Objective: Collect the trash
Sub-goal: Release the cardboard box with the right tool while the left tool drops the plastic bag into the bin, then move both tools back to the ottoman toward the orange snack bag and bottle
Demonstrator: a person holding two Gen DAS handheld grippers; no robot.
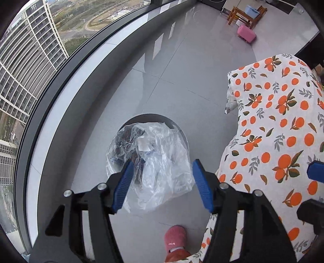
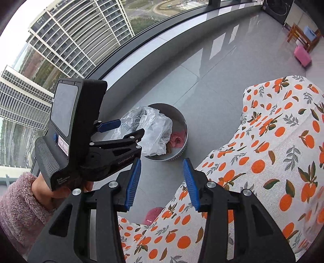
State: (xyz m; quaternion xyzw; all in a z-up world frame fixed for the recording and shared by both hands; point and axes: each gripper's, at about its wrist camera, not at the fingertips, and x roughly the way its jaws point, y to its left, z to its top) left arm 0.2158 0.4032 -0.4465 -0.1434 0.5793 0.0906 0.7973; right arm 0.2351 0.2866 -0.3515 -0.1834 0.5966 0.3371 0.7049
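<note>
A round grey trash bin stands on the floor, with a crumpled clear plastic bag spilling over its near rim. In the right wrist view the bin also holds pink trash beside the bag. My left gripper is open, held above the bag with its blue pads either side of it, and empty. It also shows in the right wrist view, over the bag. My right gripper is open and empty, above the floor between the bin and the table edge.
A table under an orange-print cloth stands right of the bin. A curved window wall runs along the left. A pink stool and wooden chair stand far back. A pink slipper is below.
</note>
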